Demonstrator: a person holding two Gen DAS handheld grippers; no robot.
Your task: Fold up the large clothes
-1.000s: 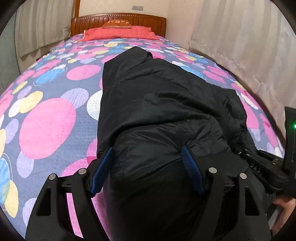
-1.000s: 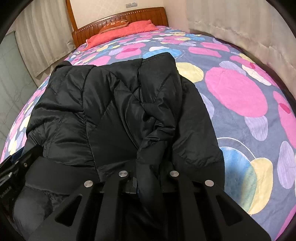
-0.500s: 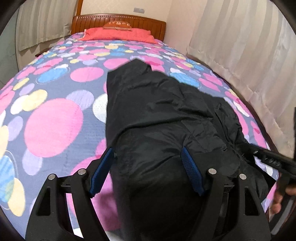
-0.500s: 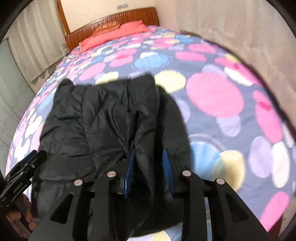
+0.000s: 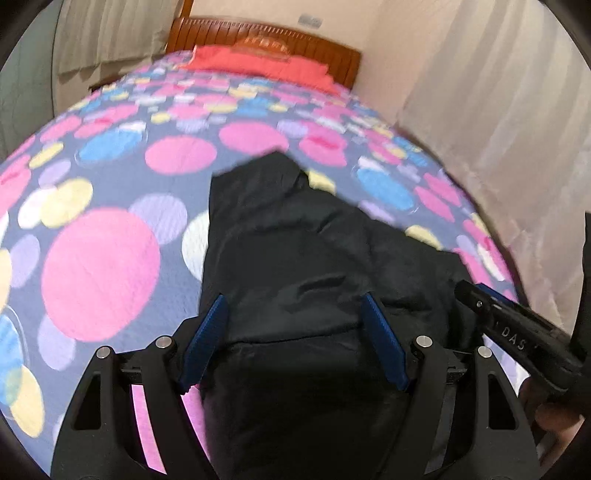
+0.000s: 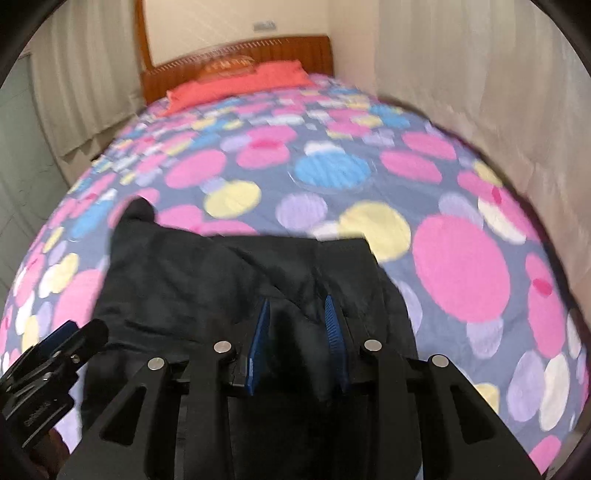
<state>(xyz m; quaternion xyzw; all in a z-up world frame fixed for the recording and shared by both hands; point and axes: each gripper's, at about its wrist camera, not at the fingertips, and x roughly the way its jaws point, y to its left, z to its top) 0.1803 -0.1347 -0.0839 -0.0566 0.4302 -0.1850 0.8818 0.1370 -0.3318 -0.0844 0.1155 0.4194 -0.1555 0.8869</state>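
A black puffer jacket (image 5: 295, 258) lies folded on the bed, near its foot; it also shows in the right wrist view (image 6: 221, 280). My left gripper (image 5: 295, 306) is open, its blue pads (image 5: 380, 332) spread wide above the jacket's near edge. My right gripper (image 6: 297, 310) is open with a narrower gap, above the jacket's right part, holding nothing. The right gripper's body shows at the right edge of the left wrist view (image 5: 517, 332). The left gripper's body shows at the lower left of the right wrist view (image 6: 48, 362).
The bed has a quilt with pink, blue and yellow circles (image 5: 99, 273). Red pillows (image 6: 240, 85) and a wooden headboard (image 5: 266, 33) stand at the far end. Curtains (image 5: 517, 129) hang along the right side, close to the bed's edge.
My right gripper has let go of the jacket and opened. Both grippers have risen and pulled back toward the foot of the bed. The jacket stays folded on the quilt.
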